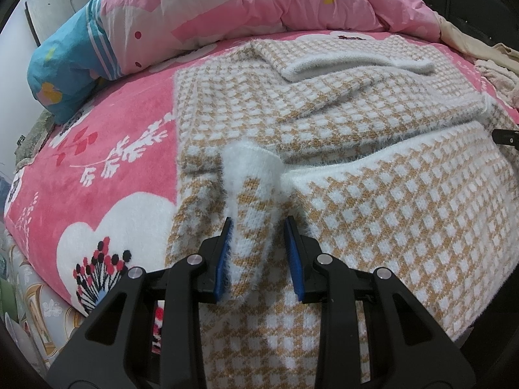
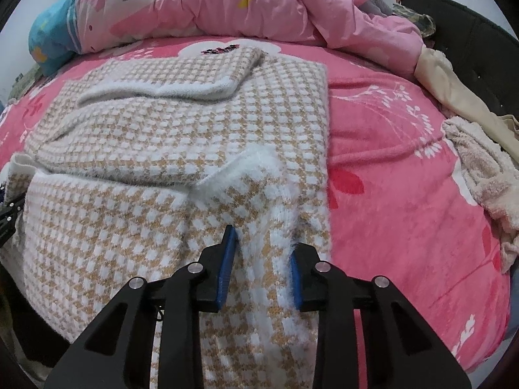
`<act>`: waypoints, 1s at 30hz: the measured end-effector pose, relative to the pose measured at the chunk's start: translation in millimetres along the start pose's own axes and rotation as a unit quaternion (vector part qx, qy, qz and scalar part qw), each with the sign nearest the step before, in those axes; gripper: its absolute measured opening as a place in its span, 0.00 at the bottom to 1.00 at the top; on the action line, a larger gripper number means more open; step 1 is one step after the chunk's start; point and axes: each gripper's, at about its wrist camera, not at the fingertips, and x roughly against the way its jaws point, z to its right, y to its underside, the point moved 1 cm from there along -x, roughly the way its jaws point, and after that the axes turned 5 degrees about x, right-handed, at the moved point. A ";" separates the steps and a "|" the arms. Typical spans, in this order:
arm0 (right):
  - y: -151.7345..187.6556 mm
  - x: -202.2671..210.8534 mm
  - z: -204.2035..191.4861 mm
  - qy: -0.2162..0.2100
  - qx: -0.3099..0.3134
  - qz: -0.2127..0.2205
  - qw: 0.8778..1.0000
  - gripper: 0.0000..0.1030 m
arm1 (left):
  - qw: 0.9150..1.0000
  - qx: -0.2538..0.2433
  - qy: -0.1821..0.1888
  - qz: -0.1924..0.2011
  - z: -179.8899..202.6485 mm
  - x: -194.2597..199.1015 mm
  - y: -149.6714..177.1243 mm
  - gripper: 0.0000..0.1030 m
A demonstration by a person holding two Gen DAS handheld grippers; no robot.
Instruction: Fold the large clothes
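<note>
1. Fuzzy tan-and-white checked sweater (image 1: pixel 324 123) lies spread across the pink floral bedspread (image 1: pixel 107 149).
2. One white-cuffed sleeve (image 1: pixel 350 61) is folded across its chest.
3. Its near hem is bunched up, draping over the bedspread's edge.

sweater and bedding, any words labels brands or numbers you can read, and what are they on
None readable.
Checked sweater: no label or tag shows.
Pink blanket: flower print only; a dark mark beyond the sweater is too blurred to tell whether it is lettering.
Duvet: cartoon print, no words.
</note>
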 end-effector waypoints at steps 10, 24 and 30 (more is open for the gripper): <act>5.2 15.2 1.8 -0.007 -0.017 0.022 1.000 0.10 | 0.999 -0.008 -0.004 0.040 10.5 22.7 9.1 0.10; 18.5 75.2 -8.9 0.015 -0.015 0.084 0.996 0.09 | 0.991 -0.043 -0.012 0.123 20.8 82.7 29.2 0.07; 27.5 104.3 -13.3 0.023 -0.021 0.116 0.993 0.08 | 0.988 -0.020 -0.002 0.153 7.0 111.2 40.2 0.07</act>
